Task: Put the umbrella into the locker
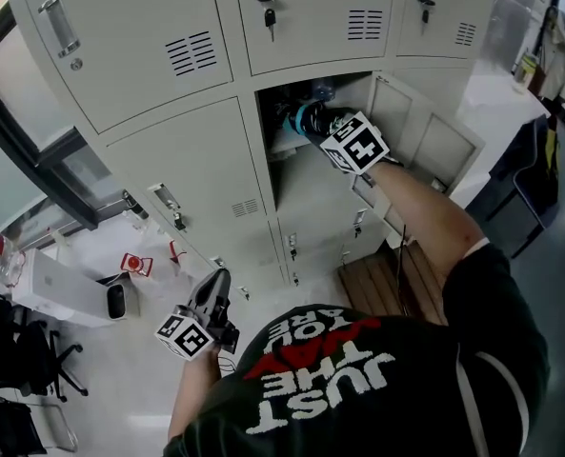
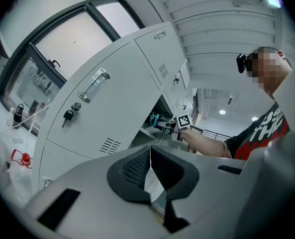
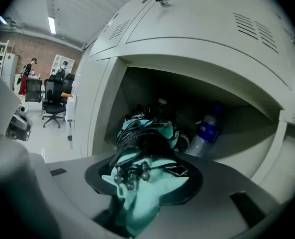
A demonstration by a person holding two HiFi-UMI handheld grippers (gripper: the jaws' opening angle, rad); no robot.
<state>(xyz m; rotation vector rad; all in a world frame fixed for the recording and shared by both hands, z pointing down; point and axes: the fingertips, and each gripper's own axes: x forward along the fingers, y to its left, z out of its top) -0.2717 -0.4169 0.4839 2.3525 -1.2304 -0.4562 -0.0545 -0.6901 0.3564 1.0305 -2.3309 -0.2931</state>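
The right gripper (image 3: 146, 176) is clenched on the folded teal-and-black umbrella (image 3: 146, 133), whose far end pokes ahead of it into the open locker (image 3: 137, 86). Only this gripper's own view shows a water bottle (image 3: 207, 133) deeper inside, ahead and to the right. The left gripper (image 2: 150, 176) has its jaws together, empty.

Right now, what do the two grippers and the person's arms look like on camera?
The left gripper and right gripper have pale grey bodies and black-lined jaws. Each carries a white cube with black square markers: left cube, right cube. No cables show. The person wears a black short-sleeved shirt with red and white lettering.
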